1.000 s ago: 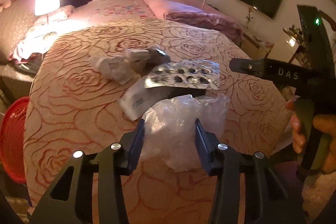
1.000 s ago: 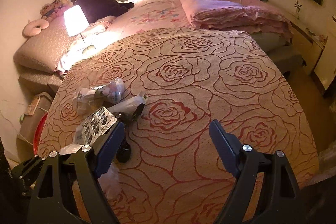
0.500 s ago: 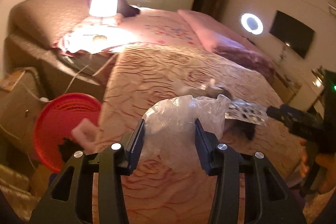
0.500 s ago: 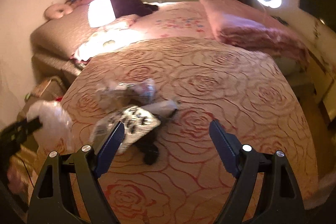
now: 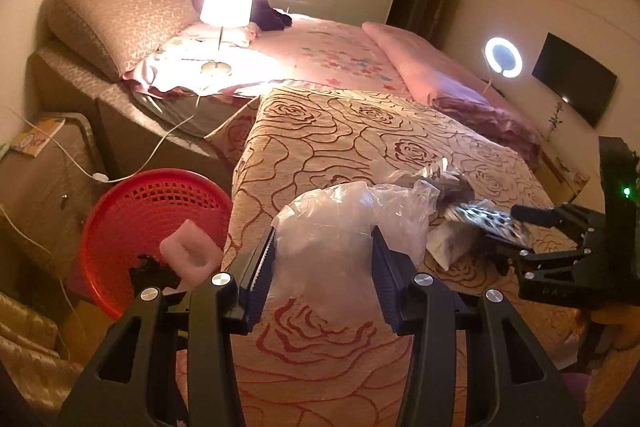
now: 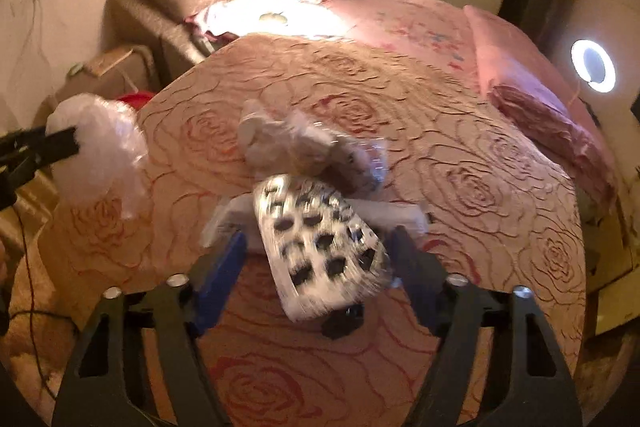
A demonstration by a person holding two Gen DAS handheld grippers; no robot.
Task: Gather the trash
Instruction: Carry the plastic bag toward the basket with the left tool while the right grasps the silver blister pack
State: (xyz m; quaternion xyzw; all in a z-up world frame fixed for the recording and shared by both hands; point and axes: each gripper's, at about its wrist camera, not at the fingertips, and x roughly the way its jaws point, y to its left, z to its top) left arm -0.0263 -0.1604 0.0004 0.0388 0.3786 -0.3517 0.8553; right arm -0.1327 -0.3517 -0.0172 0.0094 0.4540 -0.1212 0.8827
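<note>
While my left gripper is pinching the crumpled clear plastic bag between its blue pads, my right gripper is closing in around the empty silver blister pack. The pack sits between the jaws, but I can't tell through the blur whether the pads are pressing on it yet, so I'd count that grab as not finished.

For the right side, the trick is to catch the pack by its two long edges and not scoop up the white paper wrapper lying under it or the small black thing at its near end. The foil is thin and springy, so I'd guess it buckles or skates out if I squeeze only a corner. Square the jaws first, then close.

Just beyond the pack is one more bundle of wadded wrappers, so that pile isn't done.

For the left side, the red basket is on the floor to the left, off the edge of the rose-patterned bedspread, with a pink foam piece and something dark already in it. The bag isn't over the rim yet. It's light and floaty, so I'd carry it well over the opening and go low before letting go.
</note>
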